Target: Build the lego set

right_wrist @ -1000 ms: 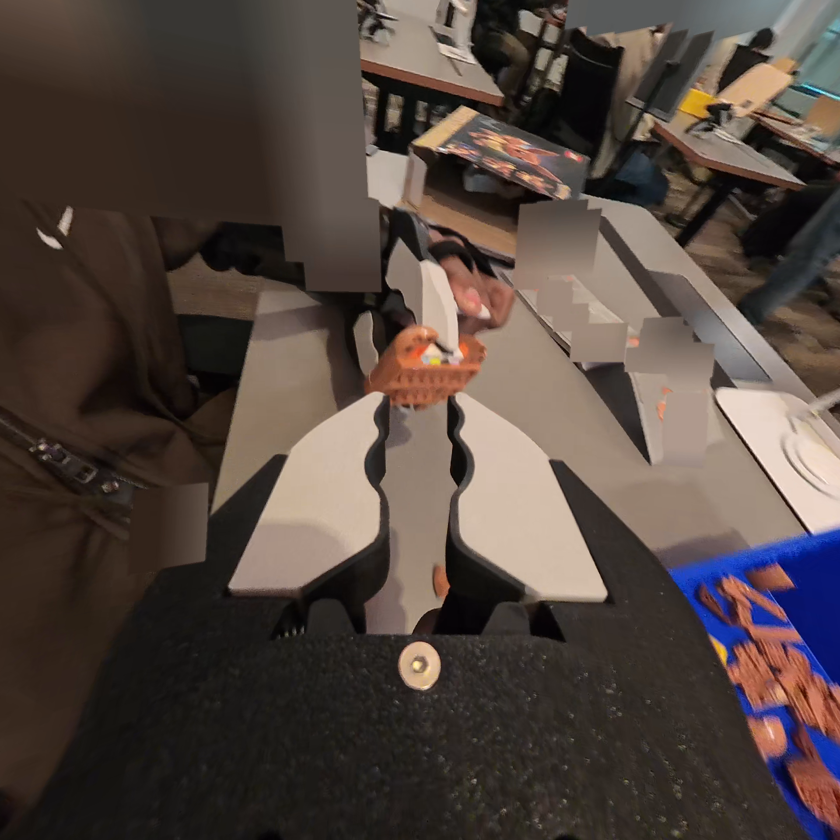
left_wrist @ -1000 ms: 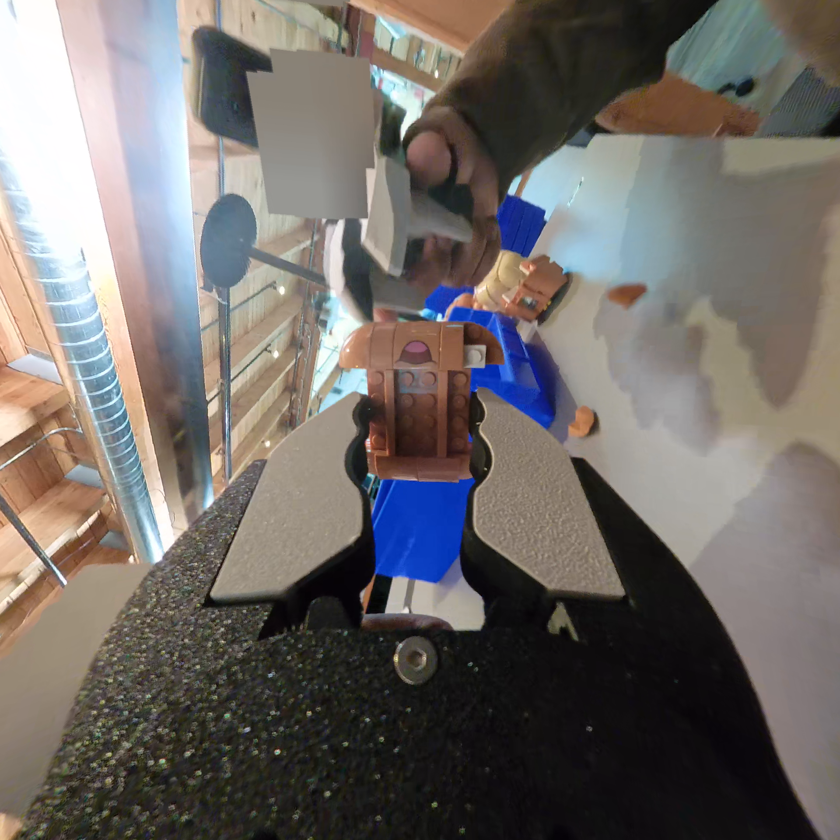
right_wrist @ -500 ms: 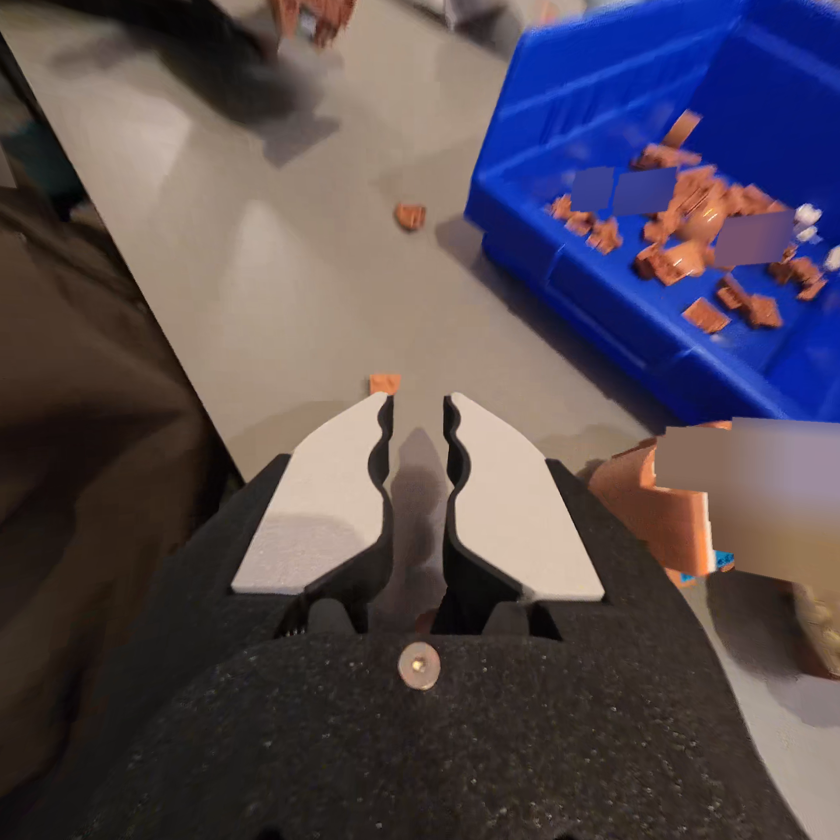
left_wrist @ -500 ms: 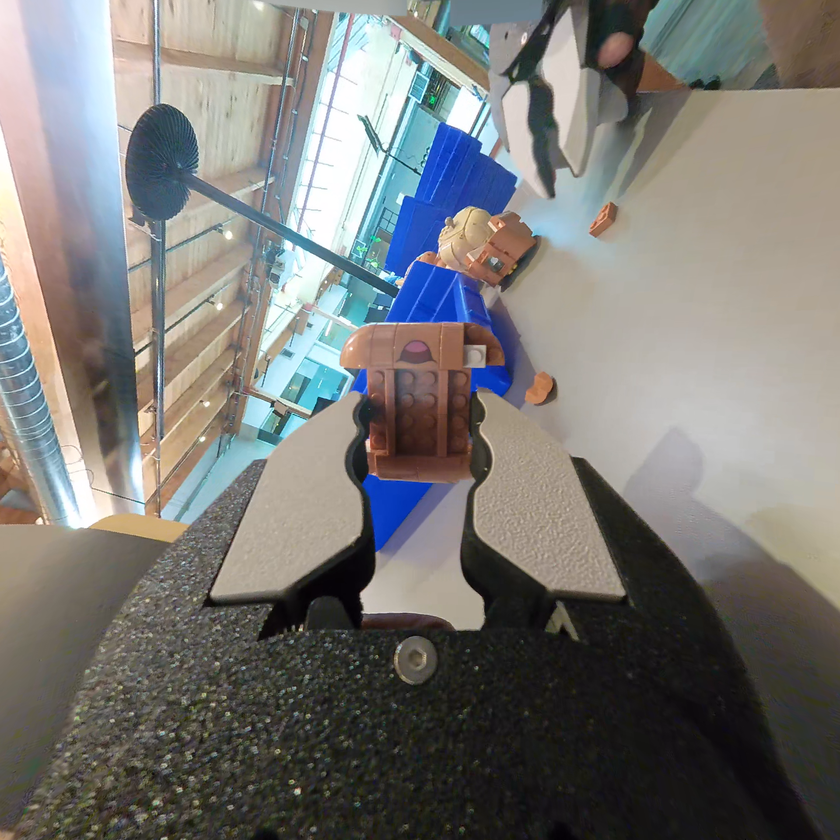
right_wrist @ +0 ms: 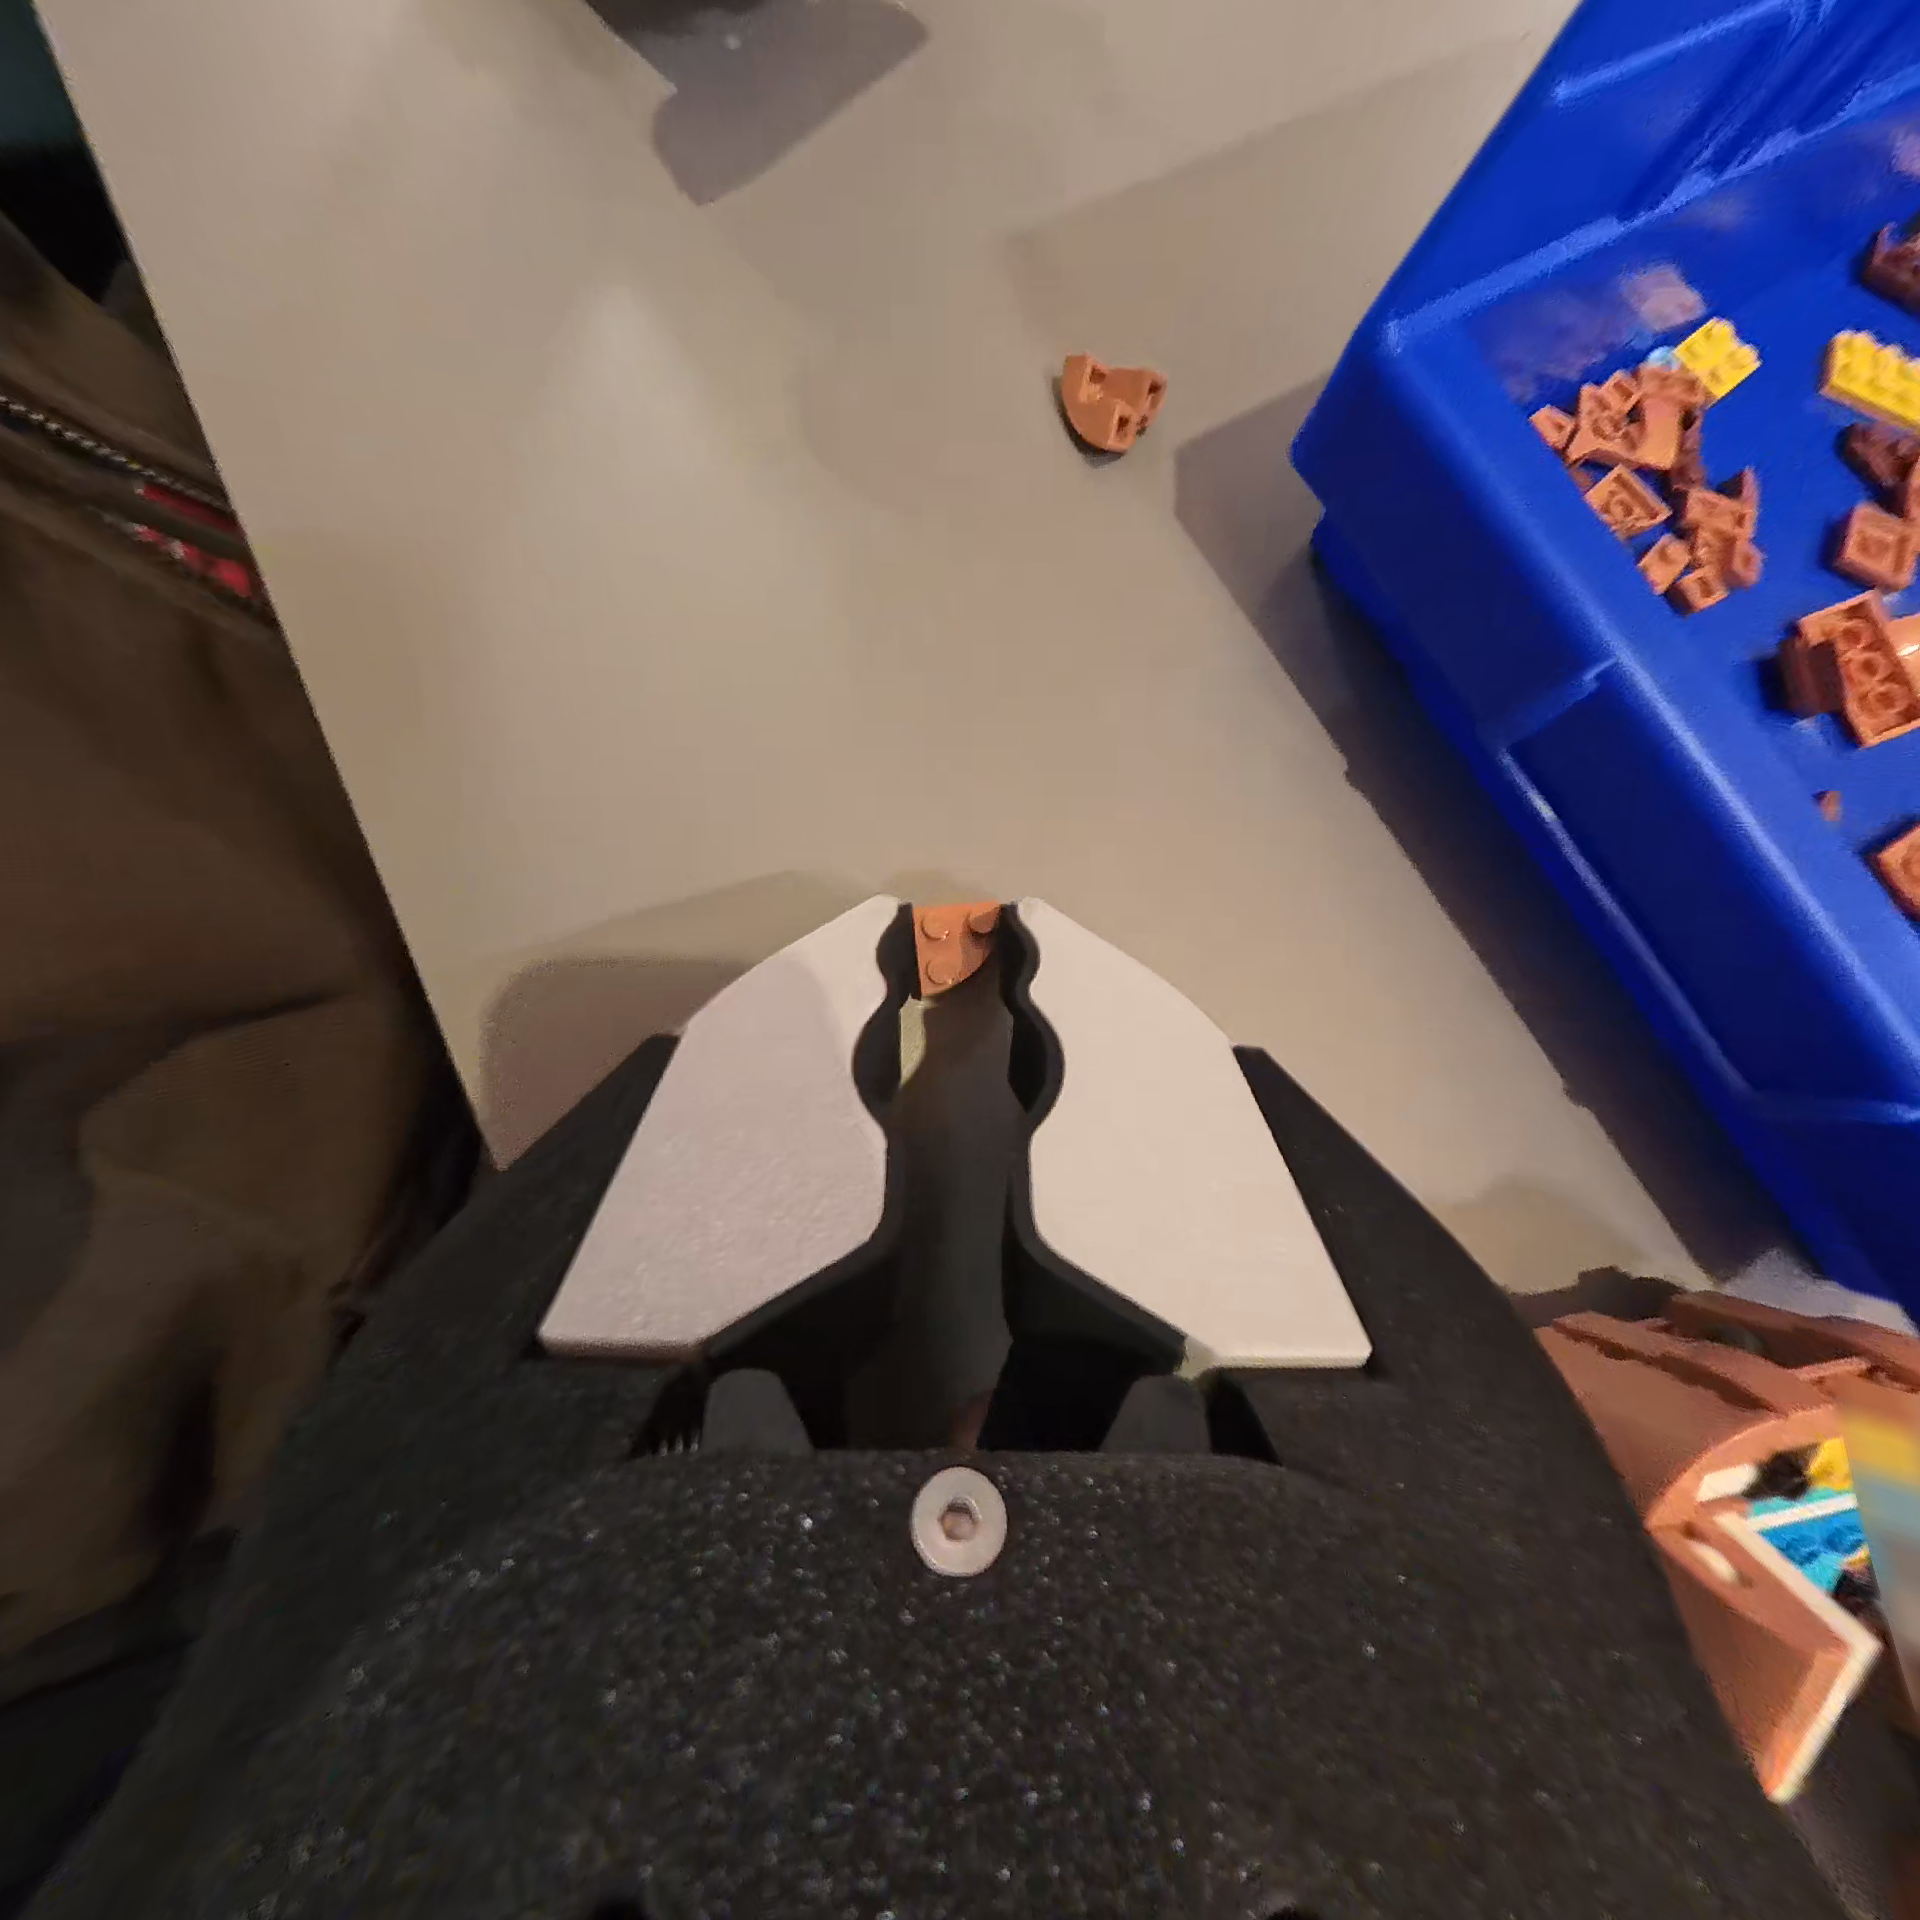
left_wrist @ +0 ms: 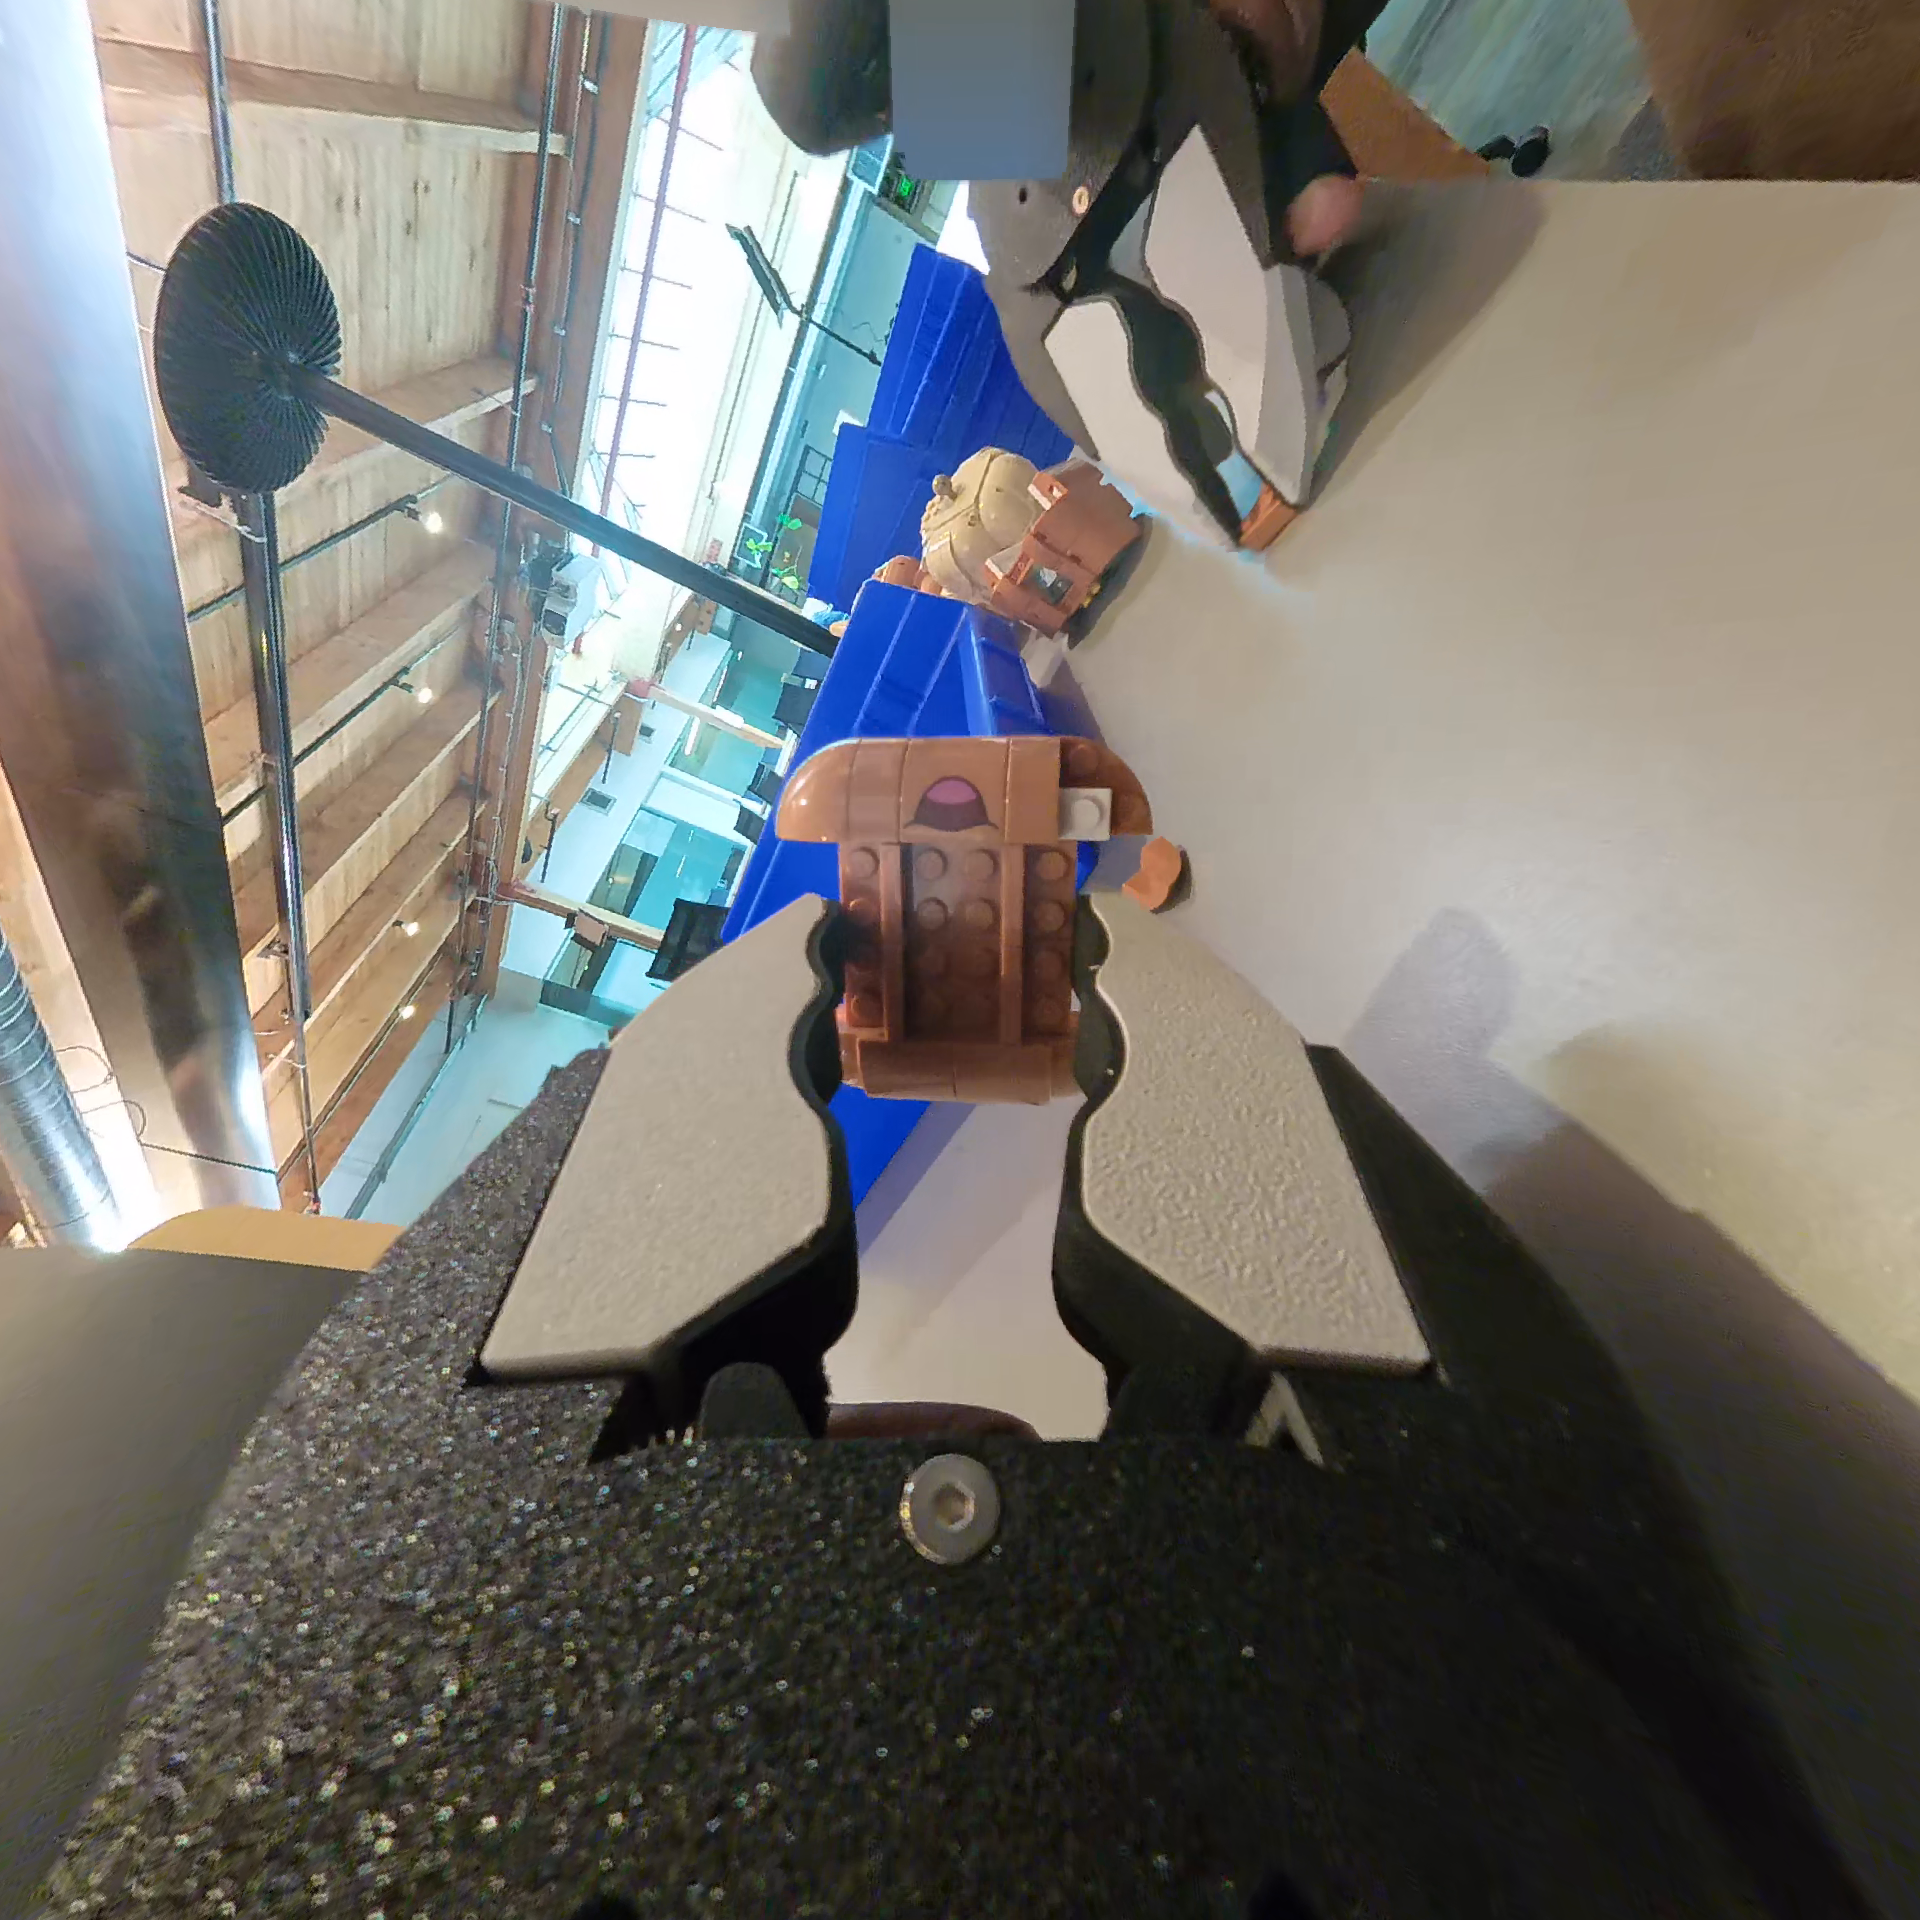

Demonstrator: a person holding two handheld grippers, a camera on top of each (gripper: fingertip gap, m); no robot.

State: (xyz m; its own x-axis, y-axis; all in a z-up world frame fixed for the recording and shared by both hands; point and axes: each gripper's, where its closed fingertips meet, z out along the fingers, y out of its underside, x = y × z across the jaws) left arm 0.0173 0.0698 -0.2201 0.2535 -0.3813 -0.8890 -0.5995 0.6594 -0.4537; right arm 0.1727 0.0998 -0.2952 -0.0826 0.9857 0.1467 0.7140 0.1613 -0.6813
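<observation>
My left gripper point(left_wrist: 956, 935) is shut on a brown lego assembly point(left_wrist: 961, 904) with a curved top and a small white piece, held up off the table. My right gripper point(right_wrist: 956, 916) is down on the grey table point(right_wrist: 623, 520), its tips closed against both sides of a small orange lego plate point(right_wrist: 951, 954). It also shows in the left wrist view point(left_wrist: 1247, 509), far off at the top right, tips down on that plate point(left_wrist: 1270, 522).
A second loose orange piece point(right_wrist: 1112, 400) lies on the table, also in the left wrist view point(left_wrist: 1155, 871). A blue bin point(right_wrist: 1558, 748) with several brown and yellow pieces stands at the right. A partly built brown and tan model point(left_wrist: 1029, 540) sits beside the bin point(left_wrist: 914, 665). About 20 cm separates my left fingertips from my right.
My right gripper has swung away from the held assembly, come down to the table and closed on the small orange plate. My left gripper keeps holding the brown assembly.
</observation>
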